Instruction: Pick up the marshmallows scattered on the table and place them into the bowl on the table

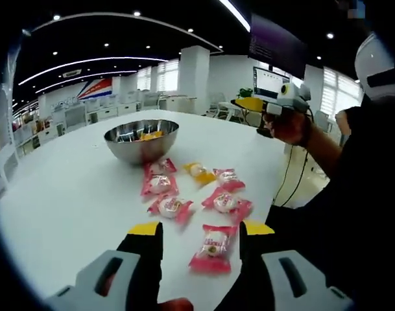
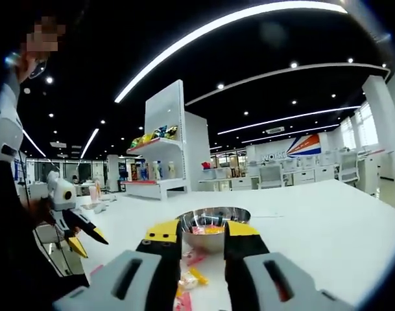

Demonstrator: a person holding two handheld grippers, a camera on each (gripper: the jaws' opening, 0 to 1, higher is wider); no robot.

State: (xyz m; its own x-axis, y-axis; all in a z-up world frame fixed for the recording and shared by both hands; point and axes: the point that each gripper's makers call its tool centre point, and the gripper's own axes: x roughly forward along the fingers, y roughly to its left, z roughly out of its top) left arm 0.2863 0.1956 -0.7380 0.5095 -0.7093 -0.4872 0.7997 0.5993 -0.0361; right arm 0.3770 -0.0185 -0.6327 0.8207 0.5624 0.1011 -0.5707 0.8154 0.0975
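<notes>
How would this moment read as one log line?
left tool: open over wrapped marshmallow | right tool: open, empty, facing steel bowl

left gripper view: low over table [image 1: 67, 188], faces bowl [image 1: 141, 140] at 11 o'clock, wrapped marshmallows [image 1: 212, 249] close between jaws | right gripper view: opposite side, near, bowl [image 2: 213, 227] at 12 o'clock | shared: bowl, table, marshmallows

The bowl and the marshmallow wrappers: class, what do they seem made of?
Bowl: likely polished metal, mirror reflections on its rim. Marshmallow wrappers: probably thin glossy plastic film, crinkled pink ends, clear middle. Table: smooth white, material unclear.
</notes>
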